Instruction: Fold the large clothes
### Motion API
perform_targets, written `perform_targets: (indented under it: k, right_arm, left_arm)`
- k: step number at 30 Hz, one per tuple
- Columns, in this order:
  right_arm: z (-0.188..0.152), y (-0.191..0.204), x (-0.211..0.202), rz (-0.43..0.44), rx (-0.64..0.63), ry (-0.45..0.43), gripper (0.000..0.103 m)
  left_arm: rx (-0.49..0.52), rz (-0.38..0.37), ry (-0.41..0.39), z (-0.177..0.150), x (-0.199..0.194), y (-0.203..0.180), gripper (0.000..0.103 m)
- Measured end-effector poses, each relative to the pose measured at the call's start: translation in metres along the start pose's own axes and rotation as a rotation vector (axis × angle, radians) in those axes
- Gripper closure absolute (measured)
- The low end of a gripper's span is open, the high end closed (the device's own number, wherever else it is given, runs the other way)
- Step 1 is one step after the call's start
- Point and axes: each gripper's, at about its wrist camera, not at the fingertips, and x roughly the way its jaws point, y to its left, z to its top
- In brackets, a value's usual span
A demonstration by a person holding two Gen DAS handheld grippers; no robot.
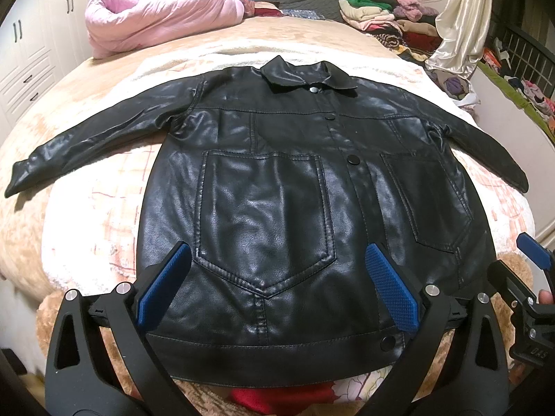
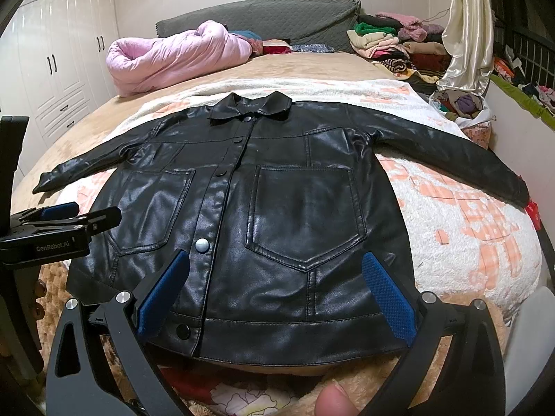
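Both tongs are hovering spread wide over the near edge of the bed, gripping nothing. We are keeping the left tongs point(image 1: 277, 284) above the hem on the jacket's left half, with one blue pad point(image 1: 163, 286) just inside the side seam and the other near the button placket. The right tongs point(image 2: 275, 293) are hanging over the other half of the hem, framing the lower point of that side's pocket.

Beneath them, the black leather jacket point(image 1: 277, 180) is lying front up and snapped shut on a fleecy blanket point(image 2: 468, 228) spread across the bed point(image 1: 114, 69). Its collar is pointing toward the headboard, and its sleeves are reaching out toward the left and right edges of the bed.

We are judging the jacket to be fairly heavy and stiffish, with a glossy, slick surface that will crease in broad bends rather than drape. Flat panels are likely to slip from the pads. The left cuff point(image 1: 20, 176), the shoulder seams, the thick hem band point(image 1: 277, 353) and the right cuff point(image 2: 517, 190) are looking like the surest holds, since the doubled edges give the pads something to bite.
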Motion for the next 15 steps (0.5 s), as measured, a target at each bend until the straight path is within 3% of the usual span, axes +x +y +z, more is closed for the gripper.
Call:
perform_targets:
  k: [15]
  right_arm:
    - [-0.0013, 0.0, 0.0019, 0.001, 0.0, 0.006, 0.004]
  left_arm:
    - [0.003, -0.001, 0.001, 0.0005, -0.0009, -0.0003, 0.009]
